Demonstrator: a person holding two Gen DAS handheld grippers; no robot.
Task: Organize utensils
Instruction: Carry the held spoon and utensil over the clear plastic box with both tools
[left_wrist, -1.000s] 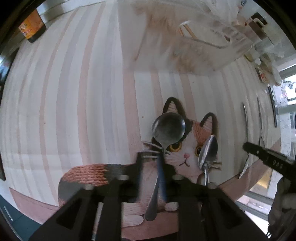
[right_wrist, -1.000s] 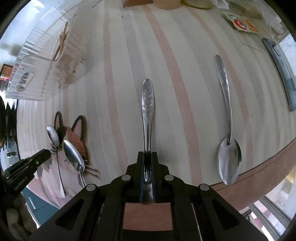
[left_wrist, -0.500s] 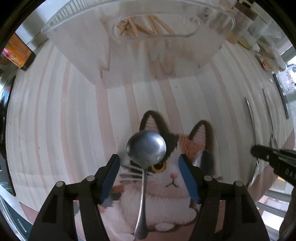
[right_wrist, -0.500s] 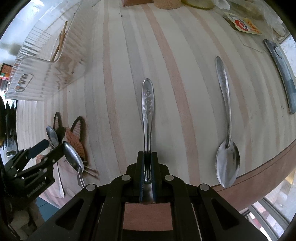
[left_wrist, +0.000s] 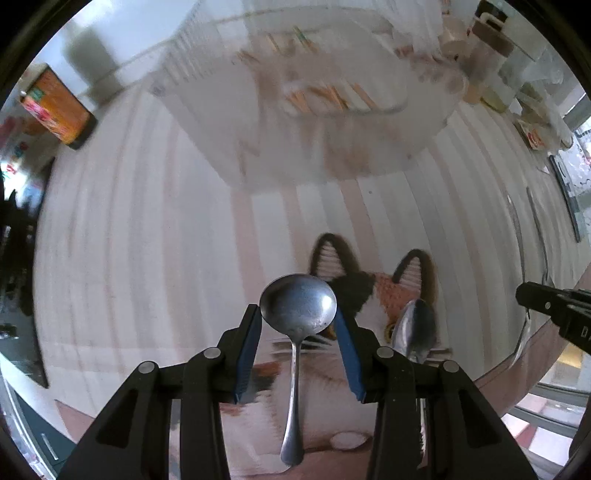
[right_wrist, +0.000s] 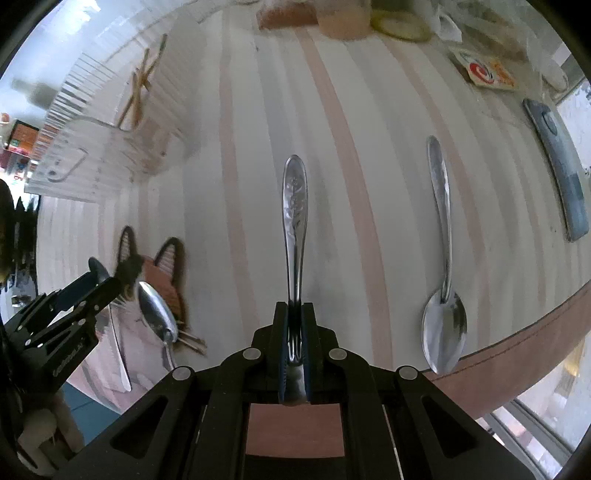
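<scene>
The round-bowled spoon (left_wrist: 297, 314) lies in the lower centre of the left wrist view, on the cat picture (left_wrist: 376, 295) of the striped tablecloth (left_wrist: 147, 240), with its bowl toward the top of the frame and its thin handle running down. My left gripper (left_wrist: 297, 325) stands over it with one blue pad (left_wrist: 246, 354) on each side of the bowl. The jaws are closing now, but I see a small gap on both sides, so the pads do not press the spoon. A second spoon (left_wrist: 413, 325) lies just to the right of it, also on the cat, partly hidden behind the right finger.

In the right wrist view, my right gripper (right_wrist: 295, 332) is closed tight on the neck of an engraved utensil (right_wrist: 293, 206). Its handle points to the top of the frame, over the cloth; the other end is hidden between the pads. A large spoon (right_wrist: 443, 325) lies at the right of this frame, near the table edge, with the bowl toward the bottom. A grey flat object (right_wrist: 561, 173) is at the far right.

The clear ribbed container (right_wrist: 92, 147) is at the upper left there, with wooden sticks (right_wrist: 142, 85) inside.
</scene>
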